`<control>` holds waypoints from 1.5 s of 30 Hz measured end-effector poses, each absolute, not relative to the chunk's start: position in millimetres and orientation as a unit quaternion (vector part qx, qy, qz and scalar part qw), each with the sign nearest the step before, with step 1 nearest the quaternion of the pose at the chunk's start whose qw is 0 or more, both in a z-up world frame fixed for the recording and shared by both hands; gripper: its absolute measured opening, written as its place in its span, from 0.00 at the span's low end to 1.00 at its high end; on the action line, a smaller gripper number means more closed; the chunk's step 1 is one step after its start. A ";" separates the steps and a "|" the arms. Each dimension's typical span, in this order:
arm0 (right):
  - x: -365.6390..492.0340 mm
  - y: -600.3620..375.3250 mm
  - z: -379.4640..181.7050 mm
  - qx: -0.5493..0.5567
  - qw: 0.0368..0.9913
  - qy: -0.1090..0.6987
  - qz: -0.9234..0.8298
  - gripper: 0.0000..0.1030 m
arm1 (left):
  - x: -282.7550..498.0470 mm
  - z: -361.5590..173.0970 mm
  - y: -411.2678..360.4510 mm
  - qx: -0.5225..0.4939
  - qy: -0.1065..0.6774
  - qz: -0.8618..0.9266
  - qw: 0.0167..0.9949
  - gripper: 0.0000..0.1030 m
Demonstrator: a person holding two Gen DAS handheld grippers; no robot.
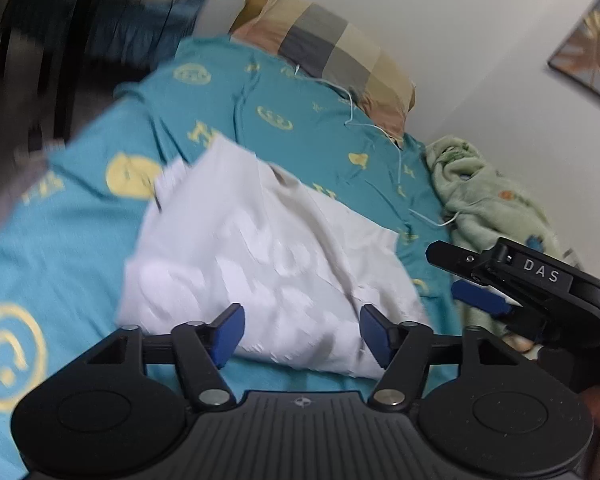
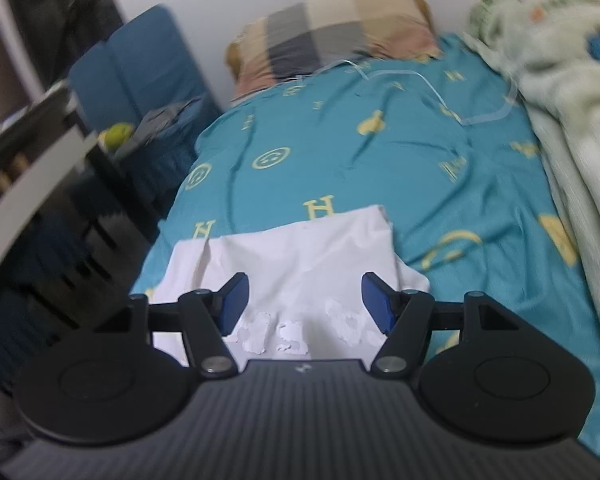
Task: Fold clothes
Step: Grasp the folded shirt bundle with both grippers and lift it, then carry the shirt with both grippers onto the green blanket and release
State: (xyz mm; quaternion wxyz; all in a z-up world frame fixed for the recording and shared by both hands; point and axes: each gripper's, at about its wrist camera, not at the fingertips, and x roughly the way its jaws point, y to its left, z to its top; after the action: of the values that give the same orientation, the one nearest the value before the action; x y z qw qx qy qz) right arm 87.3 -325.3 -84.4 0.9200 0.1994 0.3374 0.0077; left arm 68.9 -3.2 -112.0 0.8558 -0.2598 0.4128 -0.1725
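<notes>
Both hands seem between grasps, with a fold partly made. The left hand-held gripper point(image 1: 302, 334) and the right hand-held gripper point(image 2: 304, 302) hover spread wide, pinching nothing. The white garment point(image 2: 300, 252) lies on the near part of the bed point(image 2: 380, 168), roughly rectangular, slightly rumpled. Next, probably pinch two corners.

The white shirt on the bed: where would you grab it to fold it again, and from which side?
Probably by the near edge of the white shirt, one corner per tool, coming from the foot of the bed. It lies mostly flat on the teal sheet, and both the left tool and right tool are open just above that edge.
</notes>
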 end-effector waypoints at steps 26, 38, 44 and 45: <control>87.0 -320.6 -182.2 0.635 0.641 0.423 0.087 0.67 | 101.1 -178.0 43.3 -0.582 0.347 -0.175 0.715 0.21; 91.9 -343.0 -209.0 0.689 0.634 0.352 0.003 0.65 | 100.6 -187.6 52.3 -0.629 0.337 -0.174 0.678 0.22; 90.6 -349.4 -192.6 0.659 0.670 0.343 0.001 0.29 | 102.0 -202.7 58.6 -0.658 0.346 -0.157 0.651 0.50; 91.1 -350.9 -190.3 0.655 0.675 0.340 0.003 0.28 | 102.5 -204.7 57.7 -0.660 0.349 -0.158 0.646 0.54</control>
State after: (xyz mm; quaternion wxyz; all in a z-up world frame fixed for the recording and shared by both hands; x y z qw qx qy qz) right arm 91.1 -350.9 -190.3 0.6751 0.6546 0.3401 0.0027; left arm 102.5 57.7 -204.7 0.6464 -0.6600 0.3489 -0.1576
